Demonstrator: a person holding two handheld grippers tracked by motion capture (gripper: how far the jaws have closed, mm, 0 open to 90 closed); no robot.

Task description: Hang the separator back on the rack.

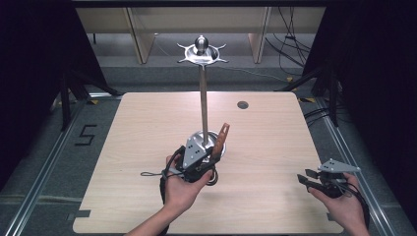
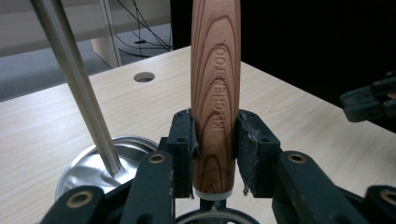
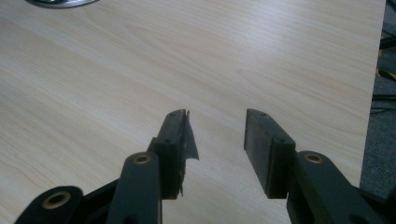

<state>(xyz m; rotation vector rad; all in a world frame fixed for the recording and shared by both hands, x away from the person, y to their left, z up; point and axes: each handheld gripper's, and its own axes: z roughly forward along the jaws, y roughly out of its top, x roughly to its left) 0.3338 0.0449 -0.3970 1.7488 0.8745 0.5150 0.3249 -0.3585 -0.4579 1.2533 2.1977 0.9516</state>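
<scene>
Just left of centre in the high view, the person's left hand [image 1: 179, 189] holds the left tongs [image 1: 212, 156] near the foot of a metal stand [image 1: 202, 93]. These tongs are pinching a wooden handle [image 2: 215, 93] between their pads; in the left gripper view it stands upright through the middle of the frame, stamped KITCHEN TOOL along its grain. To its left in that view, the stand's slim pole slants down into a shiny round base [image 2: 84, 168] resting on the pale surface [image 1: 265, 147]. In the high view the handle [image 1: 221, 137] tilts up beside that base. At the lower right of the high view, the right tongs [image 1: 302, 178] hover well apart from the stand, and the right gripper view shows their pads spread with bare wood between them [image 3: 217, 135].
</scene>
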